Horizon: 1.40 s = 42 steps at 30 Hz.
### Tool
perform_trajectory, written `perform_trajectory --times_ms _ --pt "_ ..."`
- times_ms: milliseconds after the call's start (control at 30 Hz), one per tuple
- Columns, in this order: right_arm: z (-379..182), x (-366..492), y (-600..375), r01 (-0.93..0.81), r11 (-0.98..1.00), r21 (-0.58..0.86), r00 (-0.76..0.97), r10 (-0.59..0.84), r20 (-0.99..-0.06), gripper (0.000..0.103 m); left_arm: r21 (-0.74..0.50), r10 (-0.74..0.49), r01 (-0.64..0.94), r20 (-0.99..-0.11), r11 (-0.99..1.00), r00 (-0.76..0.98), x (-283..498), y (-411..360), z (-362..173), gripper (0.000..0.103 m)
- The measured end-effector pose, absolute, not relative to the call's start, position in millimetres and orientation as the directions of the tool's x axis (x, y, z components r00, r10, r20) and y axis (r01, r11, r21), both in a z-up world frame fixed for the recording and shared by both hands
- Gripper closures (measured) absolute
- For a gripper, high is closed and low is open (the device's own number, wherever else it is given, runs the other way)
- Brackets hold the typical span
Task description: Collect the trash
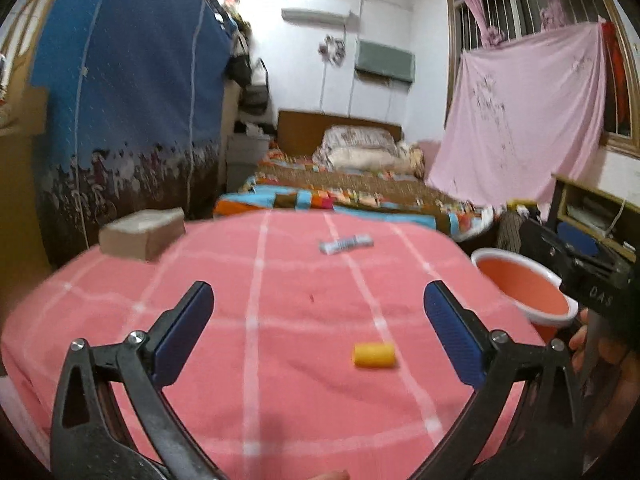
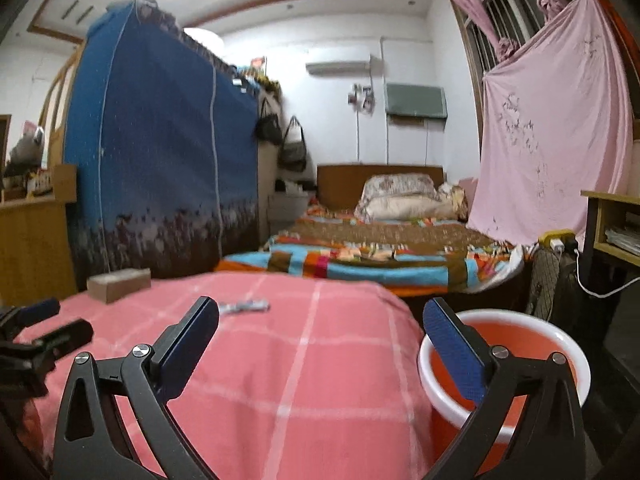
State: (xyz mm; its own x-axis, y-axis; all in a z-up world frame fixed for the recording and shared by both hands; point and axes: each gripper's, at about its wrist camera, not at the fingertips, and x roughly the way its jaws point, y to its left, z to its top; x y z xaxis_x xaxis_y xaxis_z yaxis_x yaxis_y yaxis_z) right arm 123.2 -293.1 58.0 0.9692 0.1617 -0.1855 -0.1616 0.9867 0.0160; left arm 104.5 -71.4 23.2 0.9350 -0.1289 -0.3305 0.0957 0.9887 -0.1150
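A small yellow piece of trash [image 1: 374, 355] lies on the pink checked cloth [image 1: 280, 320], just ahead of my left gripper [image 1: 319, 304], which is open and empty above the cloth. A silver wrapper [image 1: 346, 243] lies farther back; it also shows in the right wrist view [image 2: 246, 306]. An orange bin with a white rim [image 2: 500, 364] stands at the cloth's right edge, and shows in the left wrist view [image 1: 524, 288]. My right gripper [image 2: 320, 320] is open and empty, its right finger over the bin.
A brown cardboard box [image 1: 142, 233] sits at the cloth's far left corner. Behind are a bed with a colourful quilt [image 2: 380, 256], a blue fabric wardrobe [image 2: 160, 160] on the left and a desk [image 2: 612, 220] on the right.
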Motion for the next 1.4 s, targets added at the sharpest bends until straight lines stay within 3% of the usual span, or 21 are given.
perform_trajectory --times_ms 100,267,333,633,900,1400 --pt "50.0 126.4 -290.9 -0.164 0.986 0.014 0.957 0.163 -0.238 0.0 -0.111 -0.144 0.11 -0.381 0.988 0.913 111.5 -77.0 14.6 0.016" --pt "37.9 136.8 -286.8 -0.165 0.986 -0.002 0.933 0.156 -0.326 0.0 -0.111 -0.181 0.147 -0.436 0.983 0.881 116.1 -83.6 4.0 0.032" --pt "32.8 142.2 -285.2 -0.164 0.986 -0.005 0.919 0.151 -0.364 0.0 -0.106 -0.195 0.164 -0.482 0.981 0.854 121.9 -88.4 -1.2 0.046" --pt "22.5 154.9 -285.4 -0.167 0.986 0.008 0.881 0.152 -0.447 0.0 -0.136 -0.258 0.22 -0.574 0.966 0.777 131.7 -98.2 -12.0 0.089" --pt "29.2 159.5 -280.0 -0.182 0.983 0.004 0.878 0.165 -0.449 0.0 -0.198 -0.283 0.206 -0.562 0.958 0.777 138.1 -86.0 -2.9 0.09" --pt "61.8 219.2 -236.9 -0.318 0.948 0.019 0.869 0.299 -0.394 0.0 -0.153 -0.121 0.06 -0.429 0.986 0.895 179.4 -24.7 39.7 0.09"
